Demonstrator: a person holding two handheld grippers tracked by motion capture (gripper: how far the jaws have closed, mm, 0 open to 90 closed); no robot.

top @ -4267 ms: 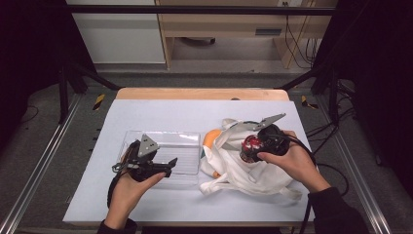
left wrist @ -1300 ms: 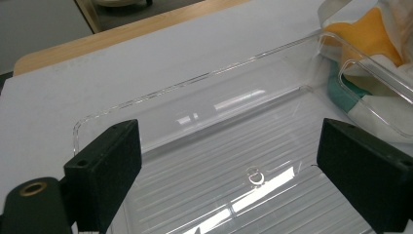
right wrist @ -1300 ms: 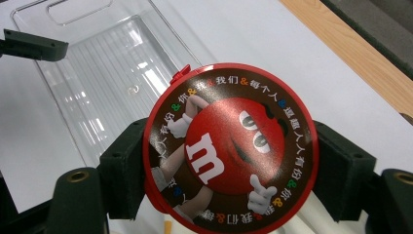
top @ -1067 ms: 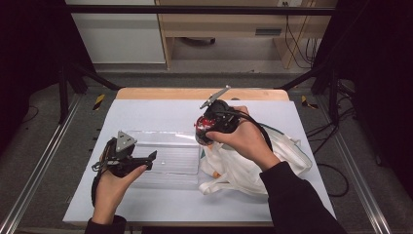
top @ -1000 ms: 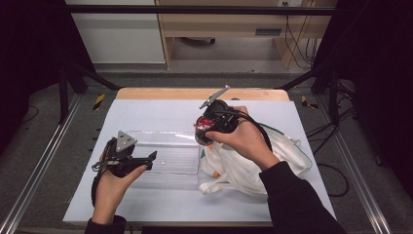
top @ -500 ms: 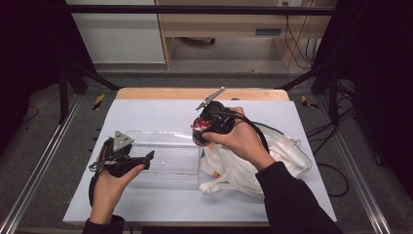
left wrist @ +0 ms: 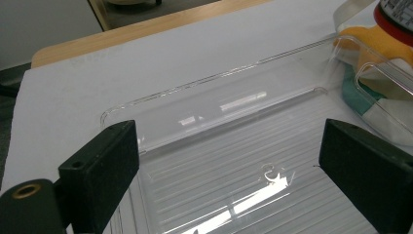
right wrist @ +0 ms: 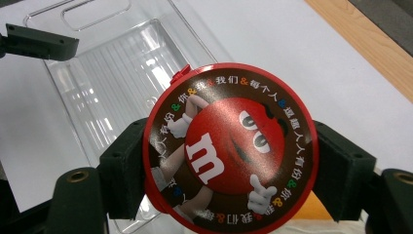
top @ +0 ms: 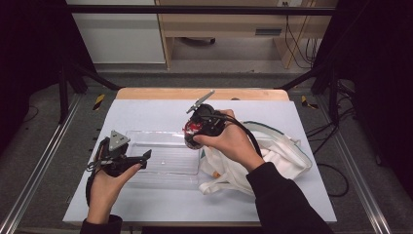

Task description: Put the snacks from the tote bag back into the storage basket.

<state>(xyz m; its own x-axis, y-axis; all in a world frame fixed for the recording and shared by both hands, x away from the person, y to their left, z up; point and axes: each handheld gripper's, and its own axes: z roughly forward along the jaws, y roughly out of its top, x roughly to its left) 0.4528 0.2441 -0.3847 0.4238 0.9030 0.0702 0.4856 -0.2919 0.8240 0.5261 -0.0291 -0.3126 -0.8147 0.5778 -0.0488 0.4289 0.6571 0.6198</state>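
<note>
Now | right gripper (right wrist: 229, 156): jaws closed on round candy tin (right wrist: 229, 146), held above right end of clear tray (top: 165, 156) | left gripper (left wrist: 234, 165): jaws wide open, empty, over tray | tin: stiff, light, smooth; grip across rim.

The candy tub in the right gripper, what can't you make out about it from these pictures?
- Candy tub body, right gripper view: hidden behind its own round lid.
- Tub, high view: mostly covered by the right hand.
- Tub, left gripper view: cut off by the top right corner.
</note>
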